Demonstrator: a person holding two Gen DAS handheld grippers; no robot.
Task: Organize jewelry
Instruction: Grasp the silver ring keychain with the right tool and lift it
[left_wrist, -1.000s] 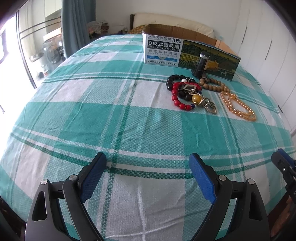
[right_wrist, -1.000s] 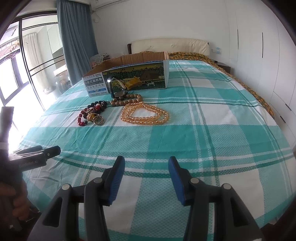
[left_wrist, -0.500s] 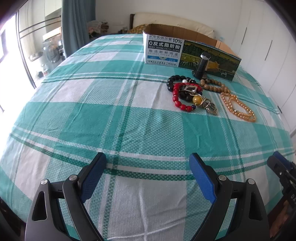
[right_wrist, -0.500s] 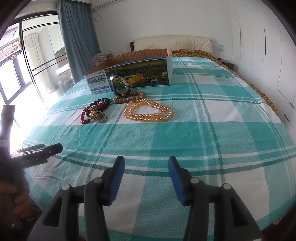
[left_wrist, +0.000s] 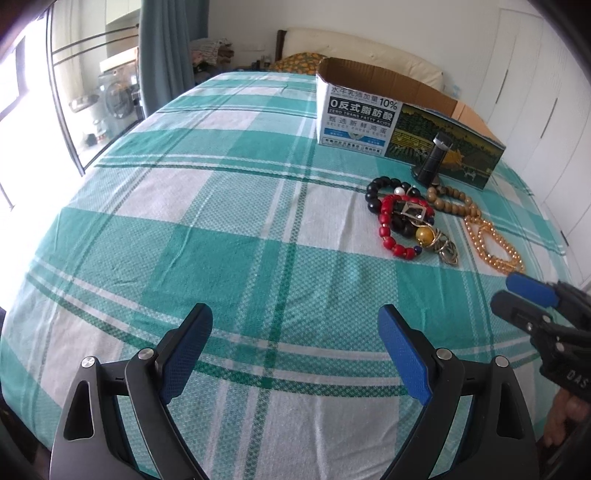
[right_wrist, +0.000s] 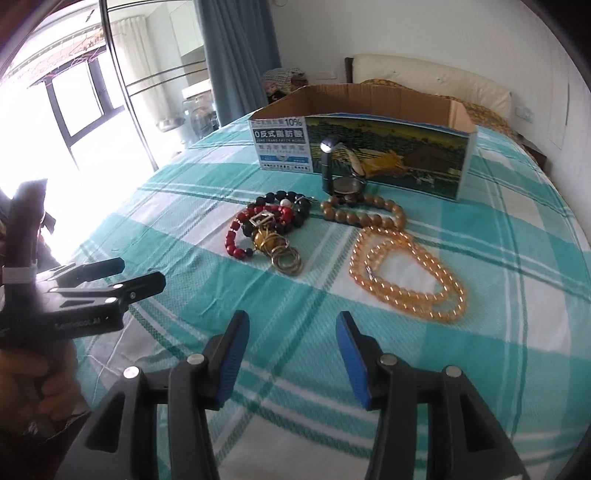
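A heap of jewelry lies on the green checked bedspread (left_wrist: 229, 236) in front of an open cardboard box (right_wrist: 369, 147). It holds a red bead bracelet (right_wrist: 236, 236), black beads (right_wrist: 280, 199), gold rings (right_wrist: 288, 260), brown wooden beads (right_wrist: 364, 214), an amber bead necklace (right_wrist: 410, 273) and a watch on a black stand (right_wrist: 341, 177). My left gripper (left_wrist: 295, 350) hangs open and empty over bare cloth, well short of the heap. My right gripper (right_wrist: 291, 350) is open and empty, a short way before the rings and the amber necklace (left_wrist: 491, 240).
The box (left_wrist: 399, 122) stands behind the jewelry, toward the pillows. Glass doors and a blue curtain (right_wrist: 236, 55) lie past the bed's left side, white wardrobes (left_wrist: 535, 92) on the right. A hand (right_wrist: 33, 384) holds the left gripper at the left edge.
My right gripper has swung closer to the jewelry and rolled, so the heap looks larger and nearer. It shows further into the left wrist view. The left gripper has barely shifted.
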